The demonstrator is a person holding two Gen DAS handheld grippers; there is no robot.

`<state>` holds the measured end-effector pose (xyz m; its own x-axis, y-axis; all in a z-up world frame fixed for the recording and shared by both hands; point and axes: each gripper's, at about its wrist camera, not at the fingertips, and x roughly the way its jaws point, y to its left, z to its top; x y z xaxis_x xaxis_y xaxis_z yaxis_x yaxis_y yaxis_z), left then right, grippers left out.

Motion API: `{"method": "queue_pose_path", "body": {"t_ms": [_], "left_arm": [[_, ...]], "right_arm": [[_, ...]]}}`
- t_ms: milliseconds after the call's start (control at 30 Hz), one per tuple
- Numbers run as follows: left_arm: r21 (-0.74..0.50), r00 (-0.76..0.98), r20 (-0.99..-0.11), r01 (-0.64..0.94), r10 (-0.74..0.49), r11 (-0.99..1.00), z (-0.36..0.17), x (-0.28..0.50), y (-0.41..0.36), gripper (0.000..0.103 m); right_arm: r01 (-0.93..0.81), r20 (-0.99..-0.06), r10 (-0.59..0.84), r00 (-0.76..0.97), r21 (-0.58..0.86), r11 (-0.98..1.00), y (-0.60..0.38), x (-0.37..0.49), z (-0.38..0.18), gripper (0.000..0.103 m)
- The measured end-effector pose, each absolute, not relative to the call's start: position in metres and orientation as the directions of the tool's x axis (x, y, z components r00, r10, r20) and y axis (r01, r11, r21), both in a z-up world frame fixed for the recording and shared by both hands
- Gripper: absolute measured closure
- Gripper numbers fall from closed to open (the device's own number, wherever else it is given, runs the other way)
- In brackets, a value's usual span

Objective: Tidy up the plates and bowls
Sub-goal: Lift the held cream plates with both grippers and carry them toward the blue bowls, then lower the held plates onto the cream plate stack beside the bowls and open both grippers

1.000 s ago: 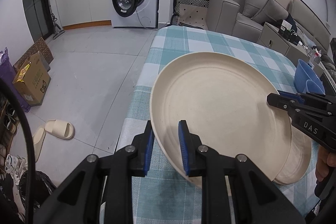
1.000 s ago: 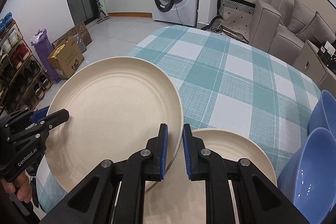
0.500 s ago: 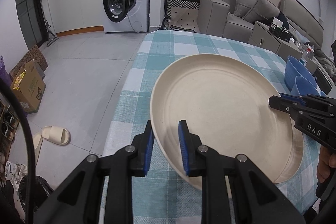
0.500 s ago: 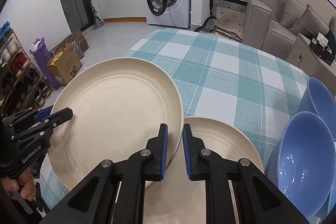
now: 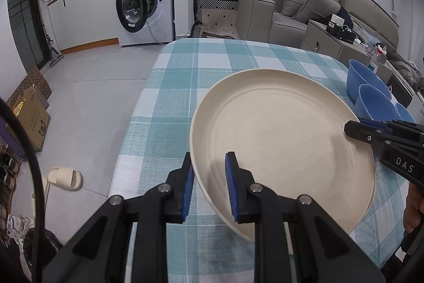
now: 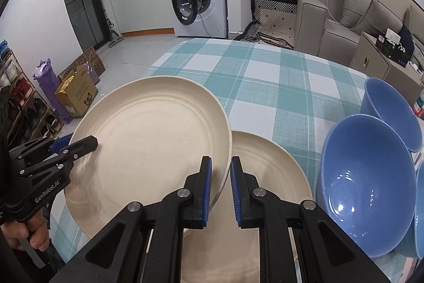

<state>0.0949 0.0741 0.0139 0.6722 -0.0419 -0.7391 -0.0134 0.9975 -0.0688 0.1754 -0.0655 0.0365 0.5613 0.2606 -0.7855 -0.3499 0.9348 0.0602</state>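
A large cream plate point(image 5: 286, 142) point(image 6: 151, 139) is held above the checked table between both grippers. My left gripper point(image 5: 209, 184) is shut on its near-left rim; it also shows in the right wrist view point(image 6: 79, 145). My right gripper point(image 6: 221, 184) is shut on the plate's right rim; it also shows in the left wrist view point(image 5: 355, 127). A second cream plate point(image 6: 265, 177) lies on the table under the held one's right edge. Blue bowls point(image 6: 368, 184) point(image 5: 371, 94) stand at the table's right side.
The table has a teal checked cloth point(image 6: 265, 81) and its left edge point(image 5: 132, 118) drops to the floor. A washing machine point(image 5: 145, 4), a sofa point(image 5: 304, 12), a cardboard box point(image 6: 76, 94) and slippers point(image 5: 65, 178) are around.
The held plate has moved right, over the plate on the table. The bowls now show larger and nearer in the right wrist view. Both grips are unchanged.
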Motion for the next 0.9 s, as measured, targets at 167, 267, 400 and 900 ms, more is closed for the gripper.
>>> {"method": "queue_pose_path", "body": {"t_ms": [167,267,400,900], "left_arm": [[-0.071,0.675,-0.735,0.005,-0.056,0.997,0.014,0.095,0.064,0.082],[-0.063,0.674,-0.737,0.013,-0.055,0.998,0.013,0.094,0.059,0.082],[-0.064,0.672,-0.738,0.024,-0.063,0.998,0.012,0.095,0.055,0.082],[-0.058,0.676,-0.732,0.057,-0.081,0.997,0.001,0.098,0.033,0.082]], "right_arm": [[-0.324,-0.784,0.256,0.566,0.074,0.943,-0.077,0.172,0.037,0.088],[-0.316,-0.785,0.249,0.568,0.072,0.946,-0.082,0.17,0.038,0.088],[-0.304,-0.785,0.244,0.569,0.075,0.95,-0.088,0.167,0.038,0.088],[-0.237,-0.791,0.229,0.568,0.109,0.965,-0.116,0.153,0.028,0.088]]}}
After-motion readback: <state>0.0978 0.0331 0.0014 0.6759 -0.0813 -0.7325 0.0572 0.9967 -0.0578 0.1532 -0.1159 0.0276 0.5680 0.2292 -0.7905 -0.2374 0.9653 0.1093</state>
